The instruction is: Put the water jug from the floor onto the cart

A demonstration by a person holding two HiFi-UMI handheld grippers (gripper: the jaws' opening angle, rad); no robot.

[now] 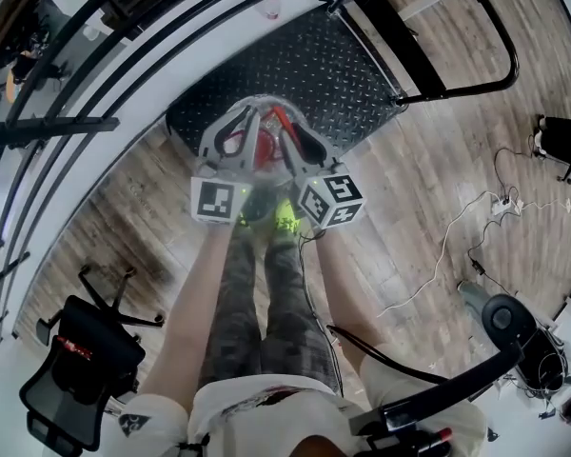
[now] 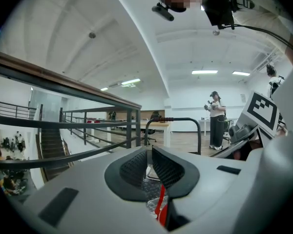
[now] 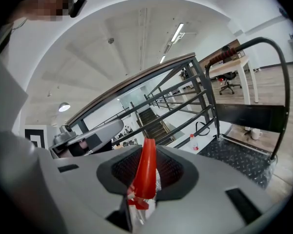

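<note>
The water jug [image 1: 259, 146] is clear, with a red handle [image 3: 147, 172], and hangs between my two grippers over the near edge of the cart's black checker-plate deck [image 1: 295, 65]. My left gripper [image 1: 236, 127] holds it from the left. Its pads [image 2: 136, 167] stand close together, and a strip of the red handle [image 2: 160, 206] shows just below them. My right gripper [image 1: 290, 131] comes in from the right, and its pads [image 3: 171, 172] clamp the upright red handle. The jug's body is mostly hidden beneath the grippers. The cart's push bar [image 1: 500, 55] rises at the far right.
A black railing [image 1: 67, 74] runs along the left beside the cart. A small bottle [image 1: 272, 5] stands at the deck's far end. An office chair [image 1: 76, 360] sits near left, and cables [image 1: 457, 246] trail over the wood floor at right. A person [image 2: 216, 118] stands in the distance.
</note>
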